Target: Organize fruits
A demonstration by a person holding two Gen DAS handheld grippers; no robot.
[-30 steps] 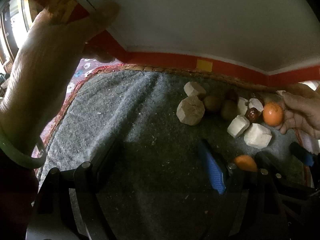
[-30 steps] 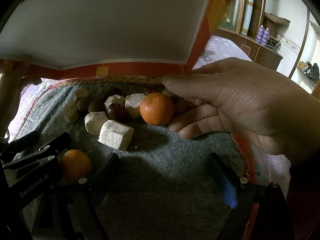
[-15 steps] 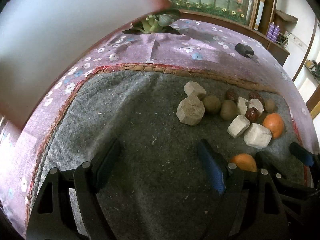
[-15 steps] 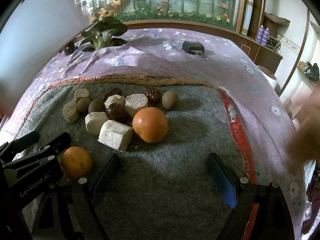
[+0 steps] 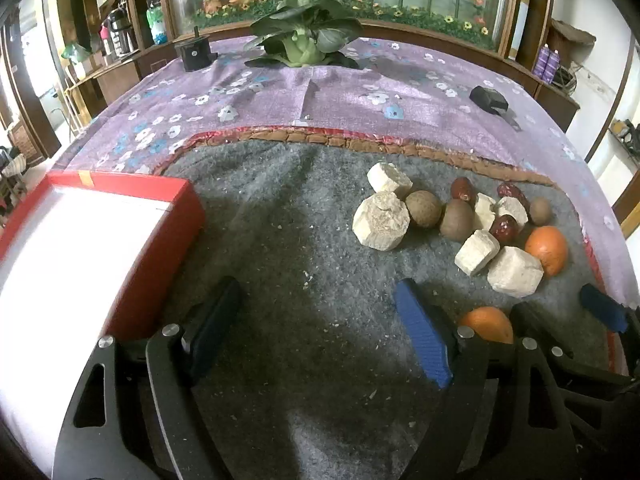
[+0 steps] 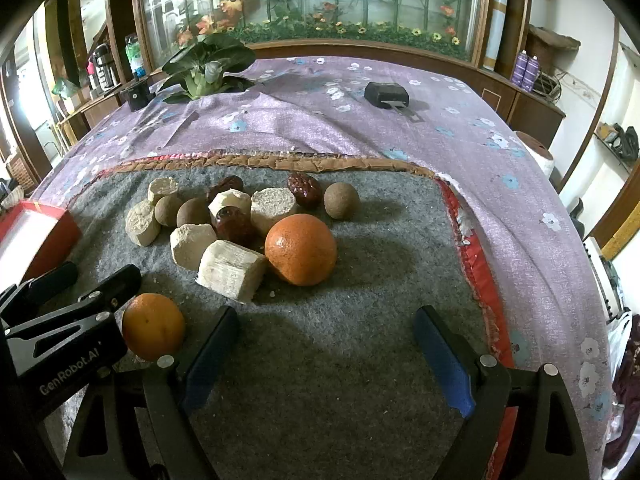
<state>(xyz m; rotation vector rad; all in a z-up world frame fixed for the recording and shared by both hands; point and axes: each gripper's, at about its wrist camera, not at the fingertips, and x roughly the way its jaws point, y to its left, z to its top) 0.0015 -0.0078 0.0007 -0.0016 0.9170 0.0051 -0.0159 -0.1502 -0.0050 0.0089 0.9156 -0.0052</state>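
fruit heaped on the grey mat, both grippers released

the left gripper (image 5: pixel 316 328) and right gripper (image 6: pixel 326 344) are held spread, nothing between the fingers. a small orange (image 6: pixel 153 326) lies at 9 o'clock of the right gripper; a larger orange (image 6: pixel 301 249) is seen at 12 o'clock, beside pale chunks (image 6: pixel 232 265), red dates (image 6: pixel 305 189) and brown round fruits (image 6: pixel 341 200). a red box (image 5: pixel 92 240) is set at 10 o'clock of the left gripper.

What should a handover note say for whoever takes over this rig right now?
Left gripper open, empty, low over the grey mat. Right gripper open, empty.
Fruit pile sits mid-mat: large orange, pale chunks, red dates, brown round fruits. Small orange lies apart, between the grippers.
Red box sits at the mat's left edge, nothing visible inside.
Done: nothing sorted. Left: all of it.
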